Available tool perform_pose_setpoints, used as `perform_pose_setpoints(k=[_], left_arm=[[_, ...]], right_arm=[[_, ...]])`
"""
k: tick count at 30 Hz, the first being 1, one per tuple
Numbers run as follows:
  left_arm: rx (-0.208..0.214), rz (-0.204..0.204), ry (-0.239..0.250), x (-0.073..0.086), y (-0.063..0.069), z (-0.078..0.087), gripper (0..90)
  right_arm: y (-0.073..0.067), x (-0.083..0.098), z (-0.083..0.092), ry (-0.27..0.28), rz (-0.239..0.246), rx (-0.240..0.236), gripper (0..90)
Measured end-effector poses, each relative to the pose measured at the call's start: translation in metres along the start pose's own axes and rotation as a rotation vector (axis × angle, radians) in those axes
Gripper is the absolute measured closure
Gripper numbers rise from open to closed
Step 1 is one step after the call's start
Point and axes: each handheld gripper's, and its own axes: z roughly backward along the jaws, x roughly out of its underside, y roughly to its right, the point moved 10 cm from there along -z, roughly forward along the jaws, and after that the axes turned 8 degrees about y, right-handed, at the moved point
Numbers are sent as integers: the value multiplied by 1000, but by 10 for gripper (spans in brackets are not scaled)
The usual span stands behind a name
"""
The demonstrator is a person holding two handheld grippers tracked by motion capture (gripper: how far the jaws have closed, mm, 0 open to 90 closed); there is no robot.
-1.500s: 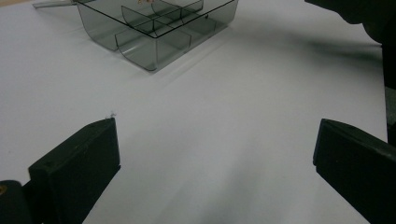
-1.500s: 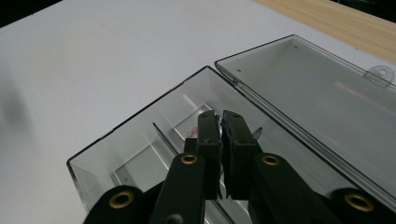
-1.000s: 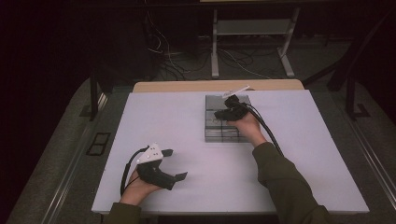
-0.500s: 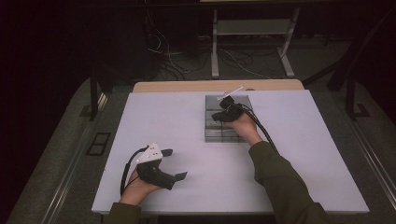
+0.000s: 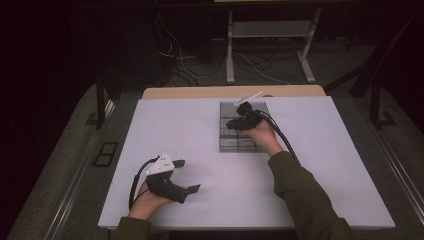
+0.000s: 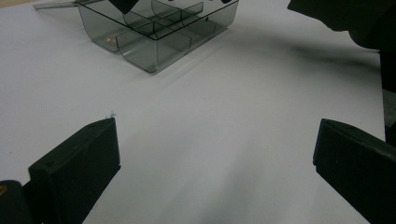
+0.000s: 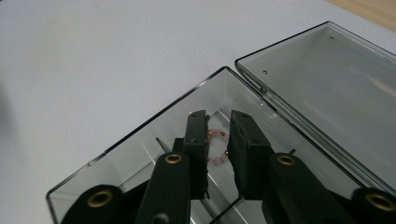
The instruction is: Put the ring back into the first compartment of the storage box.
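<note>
A clear smoky compartment box (image 5: pixel 243 146) stands open on the white table, its lid (image 7: pixel 327 79) laid flat behind it. My right gripper (image 5: pixel 235 124) reaches down into a far compartment. A small pink and gold bead bracelet (image 7: pixel 217 160) lies on the compartment floor in the narrow gap between its jaws. Those jaws have just been opening, and the pads stand a little off the beads. My left gripper (image 5: pixel 189 175) rests near the table's front left, jaws wide apart with nothing between them (image 6: pixel 215 135). It faces the box (image 6: pixel 154 51).
The white table top (image 5: pixel 175 130) stretches wide around the box. A wooden strip (image 5: pixel 200 92) runs along its far edge. Behind it are a metal stand (image 5: pixel 270 30) and loose cables on the floor.
</note>
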Motion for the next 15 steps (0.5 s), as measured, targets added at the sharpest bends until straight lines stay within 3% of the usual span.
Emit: perform_pose_setpoints(k=[15], left_arm=[[-3, 0, 1, 0, 0, 0, 0]], right_arm=[[-1, -7, 28, 60, 8, 10, 523]])
